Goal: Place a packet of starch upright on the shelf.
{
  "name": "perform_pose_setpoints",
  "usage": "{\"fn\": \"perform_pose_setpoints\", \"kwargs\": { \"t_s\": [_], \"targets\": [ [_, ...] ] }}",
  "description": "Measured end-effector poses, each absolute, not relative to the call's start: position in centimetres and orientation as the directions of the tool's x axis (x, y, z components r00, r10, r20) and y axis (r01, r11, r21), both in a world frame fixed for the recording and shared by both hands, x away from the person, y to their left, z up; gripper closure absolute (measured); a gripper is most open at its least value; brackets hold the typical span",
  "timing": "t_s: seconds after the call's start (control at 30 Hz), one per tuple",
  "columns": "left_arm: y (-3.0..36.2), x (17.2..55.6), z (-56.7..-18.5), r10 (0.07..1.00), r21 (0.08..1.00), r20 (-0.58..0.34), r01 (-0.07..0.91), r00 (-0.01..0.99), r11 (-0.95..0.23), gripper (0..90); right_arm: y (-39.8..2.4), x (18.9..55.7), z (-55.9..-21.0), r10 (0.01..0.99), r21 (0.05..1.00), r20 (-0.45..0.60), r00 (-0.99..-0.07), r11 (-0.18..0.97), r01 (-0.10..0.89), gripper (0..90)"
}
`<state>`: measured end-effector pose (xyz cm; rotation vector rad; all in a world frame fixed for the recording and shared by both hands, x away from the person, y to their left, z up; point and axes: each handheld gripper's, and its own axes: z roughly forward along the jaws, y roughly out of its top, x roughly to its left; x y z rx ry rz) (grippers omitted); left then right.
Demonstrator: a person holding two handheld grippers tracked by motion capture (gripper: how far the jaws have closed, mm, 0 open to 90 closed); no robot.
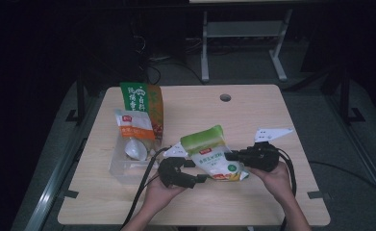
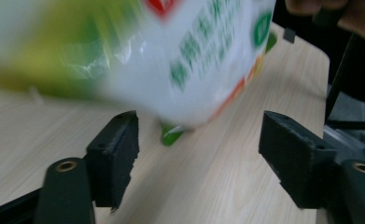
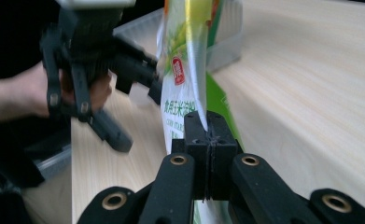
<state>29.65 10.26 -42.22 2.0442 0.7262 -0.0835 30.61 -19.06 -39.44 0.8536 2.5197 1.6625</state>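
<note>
Snack bags [image 1: 140, 118] in clear bin [image 1: 120, 169] just left of held pouch [image 1: 214, 156].

Left gripper [image 1: 202, 177] fingers apart, right gripper [image 3: 207, 135] fingers clamped together.

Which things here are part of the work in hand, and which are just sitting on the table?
In the job:
- green-and-white pouch, pinched by the right gripper
- left gripper, fingers open beside the pouch

Lying about:
- clear bin
- tall green bag in the bin
- orange-and-white bag in the bin
</note>
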Motion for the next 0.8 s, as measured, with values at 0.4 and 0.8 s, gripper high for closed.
{"fn": "perform_pose_setpoints", "kwargs": {
  "t_s": [0.4, 0.8],
  "targets": [
    [9.4, 31.0, -42.2, 0.443, 0.767, -0.376, 0.542, 0.814, -0.343, 71.5, -19.8, 30.0, -39.9, 0.412, 0.854, 0.278, -0.868, 0.308, 0.419, 88.4],
    [10.4, 30.5, -39.6, 0.517, 0.83, -0.212, 0.432, 0.829, -0.352, 88.3, -18.5, 30.1, -39.9, 0.439, 0.869, 0.22, -0.871, 0.318, 0.379, 87.6]
  ]
}}
